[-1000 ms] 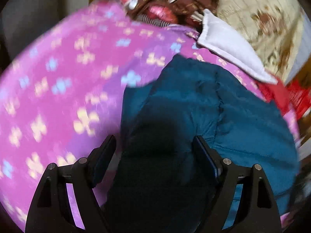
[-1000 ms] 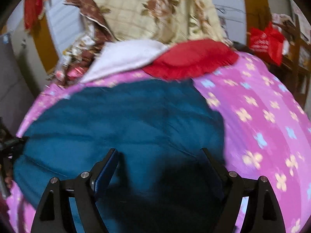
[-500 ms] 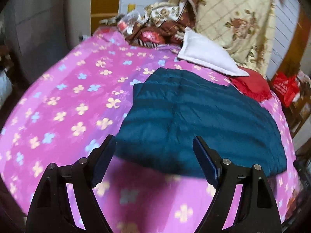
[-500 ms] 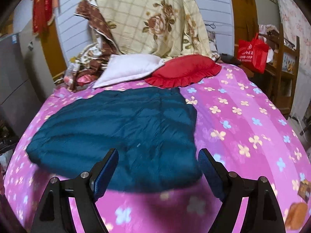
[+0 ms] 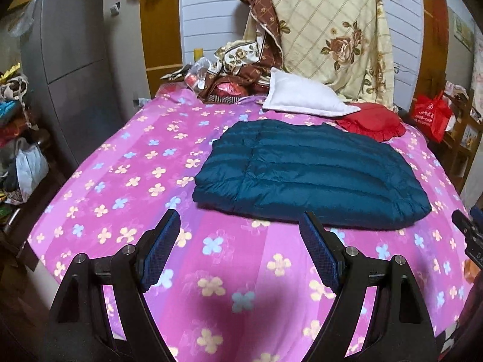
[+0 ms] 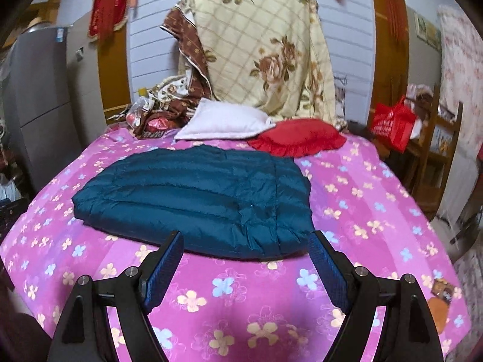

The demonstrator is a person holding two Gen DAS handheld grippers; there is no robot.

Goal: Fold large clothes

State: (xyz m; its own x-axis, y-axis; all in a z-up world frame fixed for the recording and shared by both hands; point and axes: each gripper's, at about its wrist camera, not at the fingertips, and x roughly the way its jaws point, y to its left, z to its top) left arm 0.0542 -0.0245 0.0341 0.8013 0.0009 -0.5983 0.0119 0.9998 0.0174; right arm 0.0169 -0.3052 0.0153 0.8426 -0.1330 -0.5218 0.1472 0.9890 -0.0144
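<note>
Pink bedsheet (image 5: 126, 181): printed with cream and blue flowers, it covers the whole bed and is the landmark for everything below.
Cream quilt (image 5: 332, 30): rose-patterned with a brown-edged fold, piled upright at the far end of the bedsheet, against the white panelled wall.
Grey fridge (image 5: 72, 60): stands off the far left edge of the bedsheet.
Teal jacket (image 5: 308, 178): quilted and folded into a flat, rounded bundle, lying on the far half of the bedsheet, nearer its right side in the left wrist view; neither gripper touches it.
White pillow (image 5: 302, 98): on the bedsheet just beyond the jacket, in front of the quilt.
Red cushion (image 5: 374, 122): frilled, at the bedsheet's far right, partly under the pillow's corner.
Red bag (image 5: 431, 114): off the bedsheet's far right corner, by wooden shelving.
Left gripper (image 5: 240, 229): jaws spread wide, nothing between them, above the near part of the bedsheet.
Right gripper (image 6: 246, 249): jaws likewise wide apart and empty, above the bedsheet, just short of the jacket's near edge.
</note>
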